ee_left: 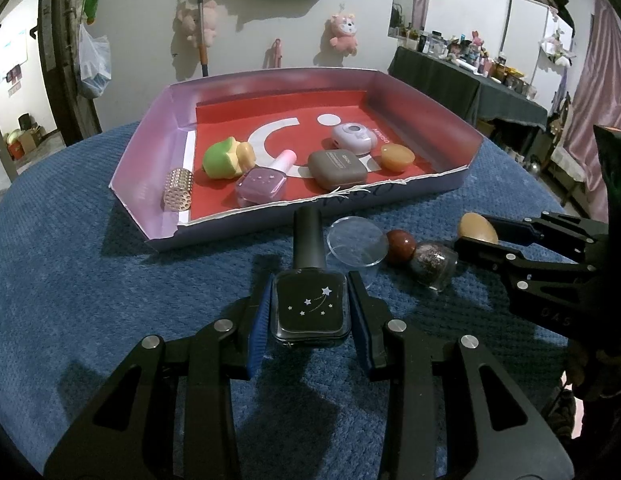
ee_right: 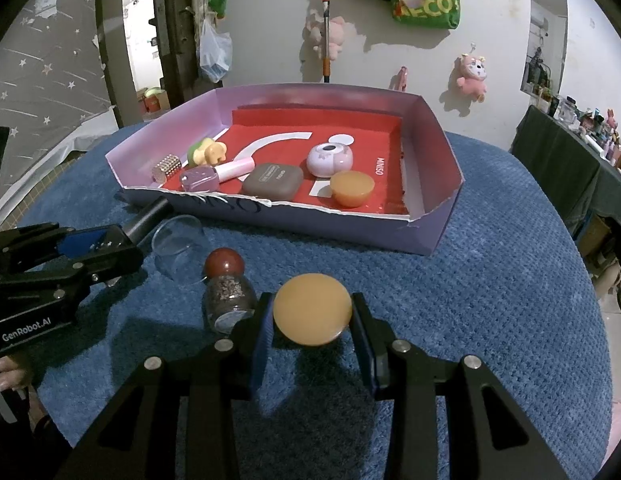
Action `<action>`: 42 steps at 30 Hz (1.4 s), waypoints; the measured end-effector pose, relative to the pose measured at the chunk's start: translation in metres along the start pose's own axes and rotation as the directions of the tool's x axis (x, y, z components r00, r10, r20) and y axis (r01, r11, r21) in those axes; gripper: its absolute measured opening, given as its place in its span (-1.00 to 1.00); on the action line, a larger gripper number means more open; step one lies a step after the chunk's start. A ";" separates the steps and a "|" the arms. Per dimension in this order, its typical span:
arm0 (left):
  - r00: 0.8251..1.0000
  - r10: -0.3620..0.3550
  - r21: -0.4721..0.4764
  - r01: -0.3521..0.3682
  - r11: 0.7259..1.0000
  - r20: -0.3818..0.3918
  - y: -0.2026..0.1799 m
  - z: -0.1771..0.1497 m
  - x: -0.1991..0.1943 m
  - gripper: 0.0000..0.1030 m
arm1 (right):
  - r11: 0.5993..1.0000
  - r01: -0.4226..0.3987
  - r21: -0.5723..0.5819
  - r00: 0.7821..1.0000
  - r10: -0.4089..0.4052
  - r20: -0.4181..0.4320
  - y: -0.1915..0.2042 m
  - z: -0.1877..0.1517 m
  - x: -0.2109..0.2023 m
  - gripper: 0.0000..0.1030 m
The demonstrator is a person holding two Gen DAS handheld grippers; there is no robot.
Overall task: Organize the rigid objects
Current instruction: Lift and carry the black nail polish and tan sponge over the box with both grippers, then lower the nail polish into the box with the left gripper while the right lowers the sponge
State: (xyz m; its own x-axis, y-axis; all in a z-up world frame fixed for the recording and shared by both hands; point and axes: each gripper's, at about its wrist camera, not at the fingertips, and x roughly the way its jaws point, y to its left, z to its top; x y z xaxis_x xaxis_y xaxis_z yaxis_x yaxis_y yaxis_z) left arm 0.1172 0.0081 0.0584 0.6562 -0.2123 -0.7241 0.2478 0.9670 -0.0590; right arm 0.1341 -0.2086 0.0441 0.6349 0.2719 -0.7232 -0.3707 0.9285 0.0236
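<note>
My left gripper (ee_left: 309, 308) is shut on a black nail polish bottle (ee_left: 309, 310) with star marks, held just above the blue cloth in front of the tray. My right gripper (ee_right: 312, 316) is shut on an orange round piece (ee_right: 312, 309); it also shows in the left wrist view (ee_left: 476, 229). The purple cardboard tray (ee_left: 138, 152) with a red floor holds a green toy (ee_left: 222, 156), a pink polish bottle (ee_left: 262, 182), a brown case (ee_left: 336, 168), a lilac round case (ee_left: 354, 138), an orange round piece (ee_left: 397, 157) and a studded gold cylinder (ee_left: 177, 190).
On the blue cloth (ee_left: 70, 280) between the grippers lie a clear plastic cup (ee_left: 356, 246) on its side and a small glitter jar (ee_left: 434, 266) with a red ball stopper (ee_left: 400, 246). A dark table (ee_left: 470, 84) with small items stands at the right.
</note>
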 end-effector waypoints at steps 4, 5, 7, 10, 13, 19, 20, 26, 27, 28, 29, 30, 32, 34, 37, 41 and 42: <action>1.000 0.003 -0.004 -0.003 1.000 0.004 0.001 0.001 -0.002 -0.35 | 1.000 -0.001 -0.005 1.000 0.001 0.001 0.002 0.000 0.001 -0.23; 1.000 0.000 -0.005 0.000 1.000 0.006 0.001 0.001 -0.004 -0.35 | 1.000 0.000 -0.007 1.000 0.000 0.002 0.002 0.000 0.000 -0.23; 1.000 -0.005 -0.008 0.005 1.000 0.010 0.001 0.003 -0.008 -0.35 | 1.000 -0.003 -0.008 1.000 0.003 0.004 0.002 0.001 0.000 -0.23; 0.999 -0.019 -0.007 0.020 1.000 0.029 0.001 0.012 -0.020 -0.35 | 1.000 -0.022 -0.002 1.000 0.022 0.014 0.001 0.008 -0.006 -0.23; 0.998 -0.030 0.003 0.030 1.000 0.062 -0.001 0.028 -0.031 -0.35 | 0.999 -0.042 -0.005 0.999 0.042 0.032 0.000 0.024 -0.015 -0.23; 0.994 -0.082 0.037 0.080 0.996 0.067 -0.001 0.077 -0.024 -0.35 | 0.999 -0.046 -0.026 0.995 0.048 0.092 -0.008 0.073 -0.027 -0.23; 0.994 -0.091 0.042 0.089 0.995 0.061 0.000 0.083 -0.020 -0.35 | 0.998 -0.049 -0.025 0.994 0.051 0.093 -0.011 0.081 -0.026 -0.23; 0.991 -0.134 0.069 0.135 0.988 -0.025 0.005 0.129 0.030 -0.35 | 0.996 -0.084 -0.031 0.996 0.085 0.030 -0.032 0.132 0.014 -0.23; 0.990 -0.134 0.073 0.137 0.988 -0.040 0.006 0.135 0.040 -0.35 | 0.996 -0.087 -0.029 0.996 0.087 0.016 -0.035 0.136 0.020 -0.23; 0.990 -0.134 0.077 0.138 0.987 -0.049 0.006 0.138 0.046 -0.35 | 0.996 -0.089 -0.025 0.996 0.089 -0.007 -0.041 0.142 0.029 -0.23; 0.989 -0.134 0.083 0.139 0.987 -0.069 0.006 0.143 0.058 -0.35 | 0.996 -0.089 -0.020 0.996 0.088 -0.028 -0.046 0.147 0.039 -0.23; 0.987 -0.133 0.085 0.140 0.987 -0.086 0.005 0.145 0.066 -0.35 | 0.996 -0.084 -0.016 0.995 0.084 -0.048 -0.051 0.151 0.047 -0.23; 0.984 -0.129 0.085 0.140 0.987 -0.126 0.004 0.149 0.086 -0.35 | 0.997 -0.076 -0.015 0.993 0.075 -0.086 -0.058 0.158 0.062 -0.23; 0.978 -0.136 0.081 0.150 0.985 -0.156 0.005 0.152 0.101 -0.35 | 0.998 -0.066 -0.020 0.991 0.063 -0.118 -0.063 0.162 0.074 -0.23; 0.972 -0.119 0.070 0.136 0.988 -0.203 0.007 0.153 0.125 -0.35 | 0.998 -0.064 -0.025 0.983 0.059 -0.174 -0.065 0.166 0.089 -0.23; 0.964 -0.132 0.055 0.148 0.987 -0.231 0.010 0.152 0.137 -0.35 | 0.998 -0.035 -0.048 0.971 0.023 -0.236 -0.064 0.170 0.103 -0.23; 0.963 -0.135 0.054 0.152 0.987 -0.233 0.010 0.153 0.139 -0.35 | 0.998 -0.031 -0.052 0.969 0.018 -0.248 -0.063 0.170 0.105 -0.23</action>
State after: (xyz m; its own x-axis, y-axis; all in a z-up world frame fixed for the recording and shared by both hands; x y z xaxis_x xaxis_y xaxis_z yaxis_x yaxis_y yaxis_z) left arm 0.3193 -0.0334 0.0623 0.4327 -0.3026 -0.8492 0.3823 0.9147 -0.1312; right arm 0.3394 -0.1957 0.0843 0.4408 0.2170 -0.8710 -0.4253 0.9050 0.0103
